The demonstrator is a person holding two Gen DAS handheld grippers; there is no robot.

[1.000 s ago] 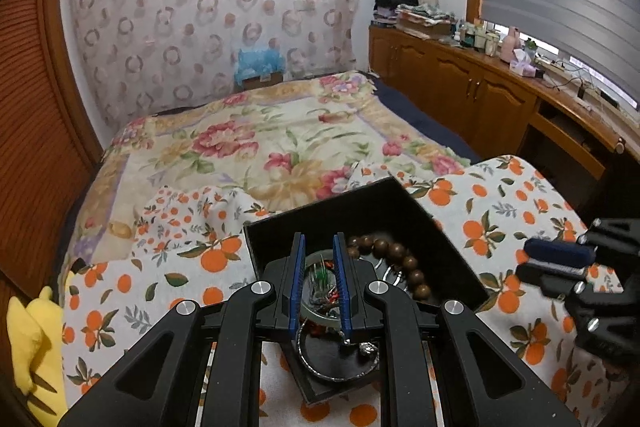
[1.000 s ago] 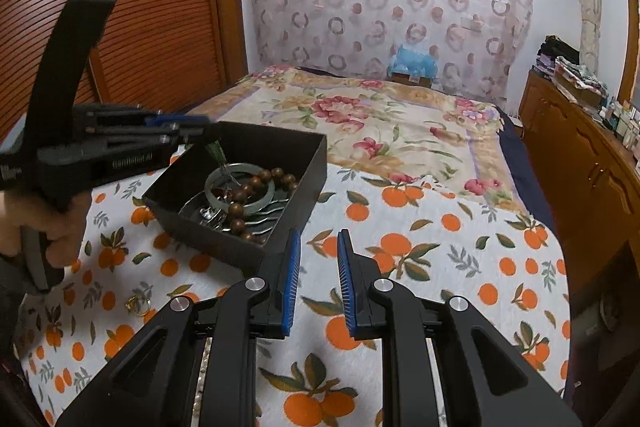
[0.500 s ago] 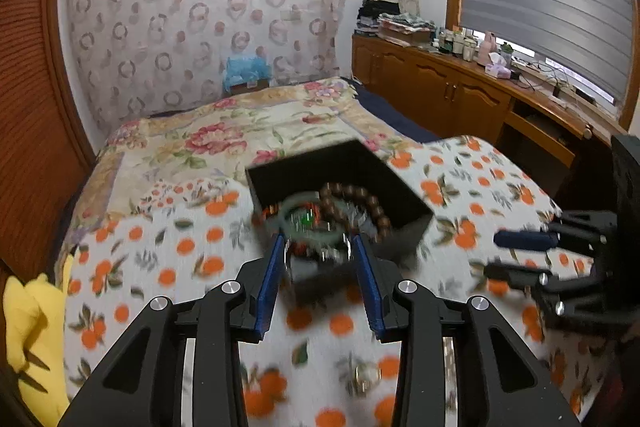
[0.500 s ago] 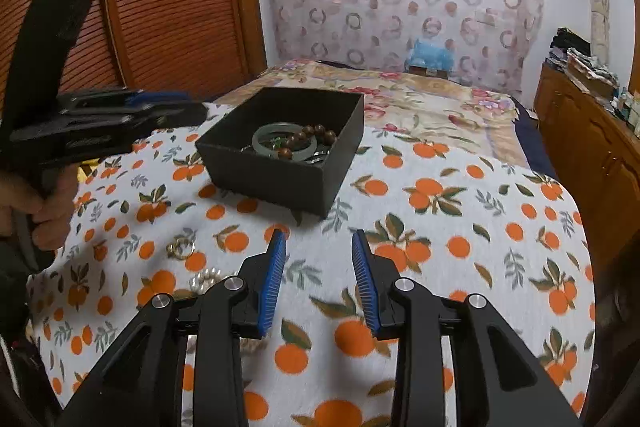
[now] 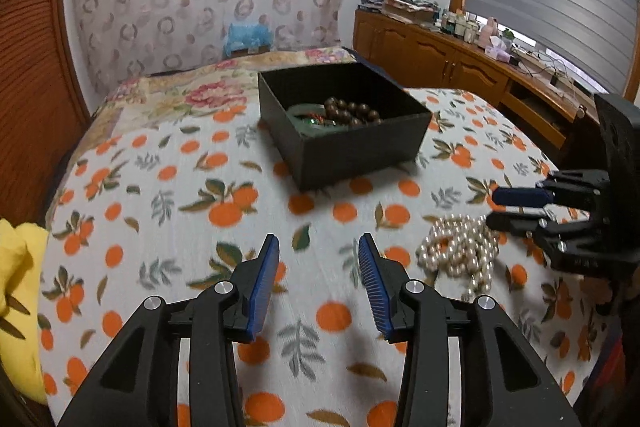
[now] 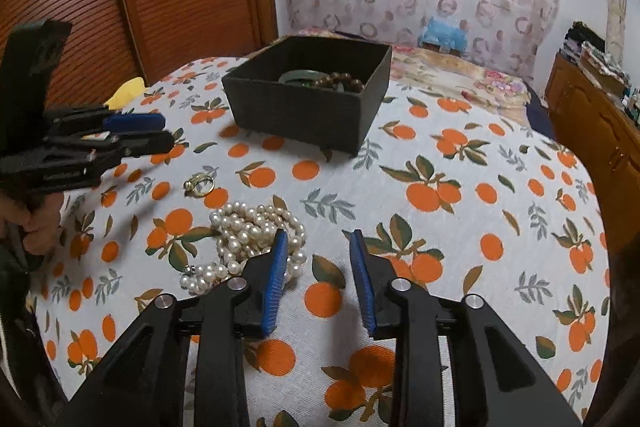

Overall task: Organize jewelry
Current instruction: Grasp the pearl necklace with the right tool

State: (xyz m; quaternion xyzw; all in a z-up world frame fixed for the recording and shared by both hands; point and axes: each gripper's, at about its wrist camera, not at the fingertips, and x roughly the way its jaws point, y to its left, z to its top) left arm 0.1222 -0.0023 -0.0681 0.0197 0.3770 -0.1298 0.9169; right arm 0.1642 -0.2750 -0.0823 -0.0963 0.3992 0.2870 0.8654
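Nearest, the left gripper (image 5: 319, 283) hung over the orange-print cloth (image 5: 180, 187) with its jaws opening and nothing but bare cloth between them. The right gripper (image 6: 316, 279) was likewise empty, its jaws closing slightly; its left finger (image 6: 276, 279) stood in front of the edge of the pearl necklace (image 6: 244, 239), though whether it touched the pearls could not be told.

The necklace lay heaped on the cloth, a loose pile stretching roughly from near-left to far-right in the right wrist view, with a short tail and clasp trailing toward the camera. In the left wrist view the same heap (image 5: 460, 251) sat just beside the right gripper's tips.

Only the right wrist view showed the gold ring (image 6: 199, 184), lying flat on the cloth a little beyond the pearls, and the person's hand (image 6: 36, 223) around the left gripper's handle. Only the left wrist view showed the yellow cloth (image 5: 16, 291) at the bed's left edge.

Farther off stood the black box (image 5: 360, 147), open-topped, one corner turned toward the left camera. Inside it lay a brown bead bracelet (image 5: 352, 109) and a green bangle (image 5: 308, 115). Beyond were the floral bedspread (image 5: 180, 95) and the wooden cabinet (image 5: 440, 55).
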